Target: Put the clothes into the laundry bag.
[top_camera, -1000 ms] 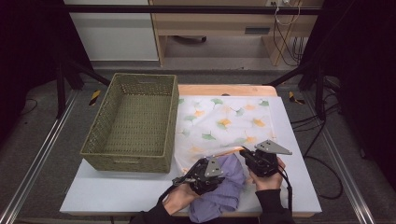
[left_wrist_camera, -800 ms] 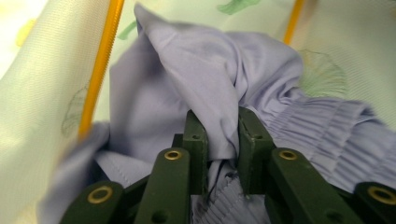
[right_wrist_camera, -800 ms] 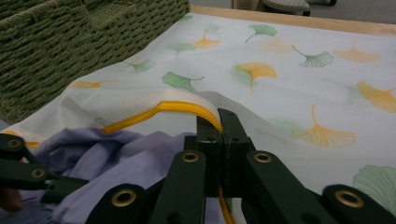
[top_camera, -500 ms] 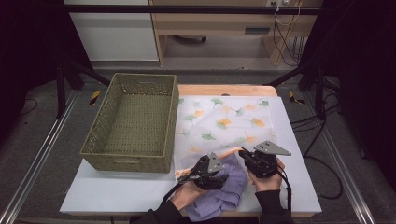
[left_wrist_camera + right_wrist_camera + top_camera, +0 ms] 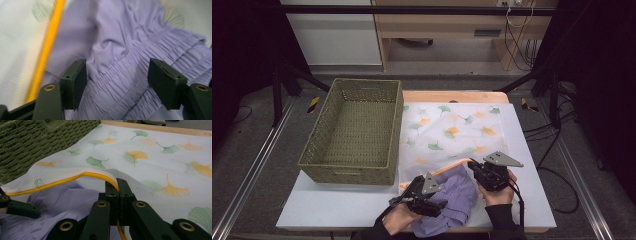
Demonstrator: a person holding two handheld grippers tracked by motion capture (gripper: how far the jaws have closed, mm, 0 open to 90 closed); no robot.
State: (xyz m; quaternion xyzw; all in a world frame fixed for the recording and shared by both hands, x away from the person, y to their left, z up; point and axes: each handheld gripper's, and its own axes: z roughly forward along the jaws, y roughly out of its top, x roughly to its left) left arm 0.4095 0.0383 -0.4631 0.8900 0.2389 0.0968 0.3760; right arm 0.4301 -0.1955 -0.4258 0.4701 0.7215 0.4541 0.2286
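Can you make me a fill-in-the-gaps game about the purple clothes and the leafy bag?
1. The right gripper is shut on the white mesh bag's ______ edge.
2. The crumpled garment with the gathered band is ______ in colour.
3. The left gripper's jaws stand ______ over that garment.
4. The woven green basket stands on the ______ side of the bag in the high view.

Missing words: yellow; purple; open; left

Two black hand-held grippers, left gripper (image 5: 424, 192), right gripper (image 5: 484, 172), grey three-cornered top plates, brass-ringed screw holes, black trailing cables, dark sleeves
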